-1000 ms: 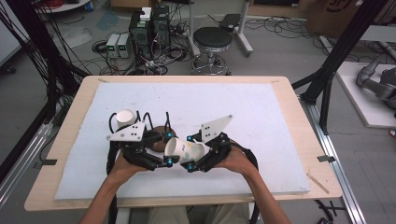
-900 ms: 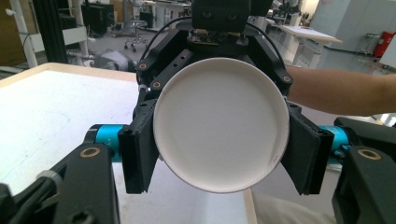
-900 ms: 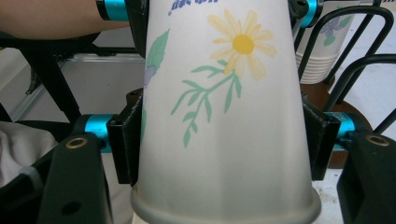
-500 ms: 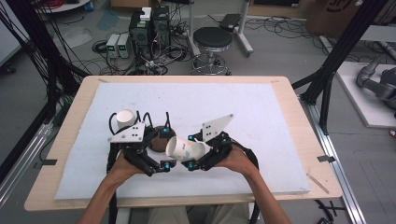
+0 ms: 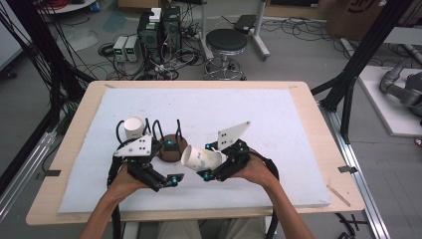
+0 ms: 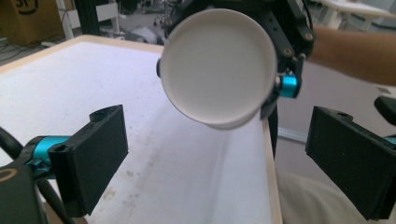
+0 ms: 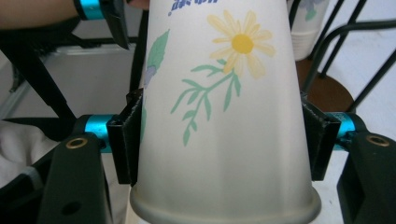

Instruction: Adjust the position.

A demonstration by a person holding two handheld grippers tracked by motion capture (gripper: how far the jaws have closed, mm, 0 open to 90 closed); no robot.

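Observation:
A white paper cup (image 5: 198, 158) with a flower print (image 7: 224, 116) lies on its side in the air, its base (image 6: 215, 67) towards my left gripper. My right gripper (image 5: 211, 161) (image 7: 224, 140) is shut on the cup's wall, one pad on each side. My left gripper (image 5: 173, 163) (image 6: 215, 172) is open just to the left of the cup. Its jaws have just been opening, and nothing is between them. A second white cup (image 5: 133, 128) stands upside down on a rack of black wire loops with a brown round base (image 5: 169, 152).
A white foam mat (image 5: 278, 129) covers the wooden table (image 5: 326, 149). The rack stands just behind both grippers. Beyond the table are a stool (image 5: 226, 42), electronics boxes (image 5: 159, 25) and cables on the floor.
My left gripper has opened, let go of the cup and drawn back a little to the left. The right gripper keeps the cup in the same place.

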